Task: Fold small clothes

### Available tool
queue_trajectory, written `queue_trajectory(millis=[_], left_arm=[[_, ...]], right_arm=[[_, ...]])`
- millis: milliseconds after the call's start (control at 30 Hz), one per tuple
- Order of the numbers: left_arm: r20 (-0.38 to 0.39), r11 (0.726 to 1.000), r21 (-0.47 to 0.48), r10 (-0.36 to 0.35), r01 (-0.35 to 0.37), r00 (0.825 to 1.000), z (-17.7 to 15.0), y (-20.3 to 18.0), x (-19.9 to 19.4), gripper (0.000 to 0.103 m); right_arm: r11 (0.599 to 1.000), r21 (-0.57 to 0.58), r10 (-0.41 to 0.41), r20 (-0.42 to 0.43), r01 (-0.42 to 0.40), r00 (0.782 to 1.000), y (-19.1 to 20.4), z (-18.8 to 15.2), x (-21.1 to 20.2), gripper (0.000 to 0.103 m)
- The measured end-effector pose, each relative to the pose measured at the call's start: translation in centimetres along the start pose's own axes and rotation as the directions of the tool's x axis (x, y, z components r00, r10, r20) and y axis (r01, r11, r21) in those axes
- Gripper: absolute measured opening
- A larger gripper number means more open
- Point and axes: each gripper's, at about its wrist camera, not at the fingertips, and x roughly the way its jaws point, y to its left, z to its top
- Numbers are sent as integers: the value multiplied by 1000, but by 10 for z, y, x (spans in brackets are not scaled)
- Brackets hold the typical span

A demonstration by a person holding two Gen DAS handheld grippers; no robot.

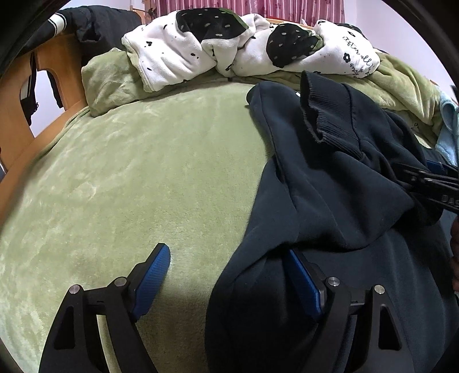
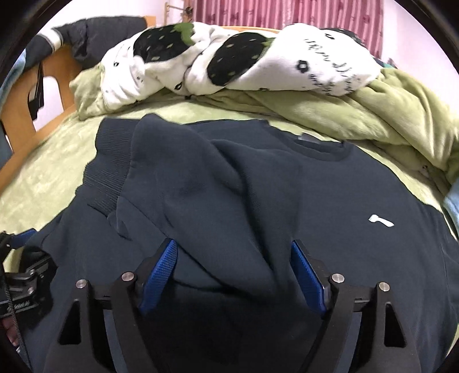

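A dark navy sweatshirt [image 2: 344,200] lies spread on a green blanket [image 1: 129,172] covering the bed, its round collar toward the far side and a small white logo [image 2: 381,221] on the chest. One sleeve [image 2: 200,183] is folded across the body, and its ribbed cuff [image 1: 324,112] stands up in a ruffled bunch in the left wrist view.

The left tool [image 1: 229,275] sits at the sweatshirt's edge with its 2 blue-padded fingers set wide apart; the right-hand pad is tucked against a fold of the navy cloth while the other pad rests over bare blanket, and nothing is pinched between them. The right tool [image 2: 233,271] hangs over the folded sleeve, jaws likewise wide, with a ridge of fabric rising between the pads but not squeezed by them. Each tool shows at the edge of the other's view.

At the far side of the bed a white fleece throw [image 2: 258,63] with black strawberry patches lies heaped on crumpled green bedding [image 2: 387,114]. A wooden bed frame [image 1: 51,63] stands at the left with dark clothes [image 2: 109,34] draped over it, and pink striped curtains [image 2: 287,14] hang behind
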Motion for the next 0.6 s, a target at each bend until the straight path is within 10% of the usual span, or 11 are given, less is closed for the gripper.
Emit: queue_trajectory(millis=[100, 133, 333, 600], left_arm=[[0, 1000, 4, 5, -5, 1000, 0, 0, 0, 81], [0, 1000, 4, 4, -4, 1000, 0, 0, 0, 81], [-6, 1000, 13, 22, -22, 1000, 0, -1, 2, 83], [-9, 1000, 16, 27, -26, 1000, 0, -1, 3, 84]], right_arm=[[997, -48, -55, 7, 55, 998, 10, 0, 5, 19], [997, -53, -47, 14, 48, 999, 8, -1, 1, 16], [987, 159, -25, 115, 7, 993, -59, -13, -46, 14], [967, 253, -15, -18, 19, 1000, -119, -47, -50, 36]])
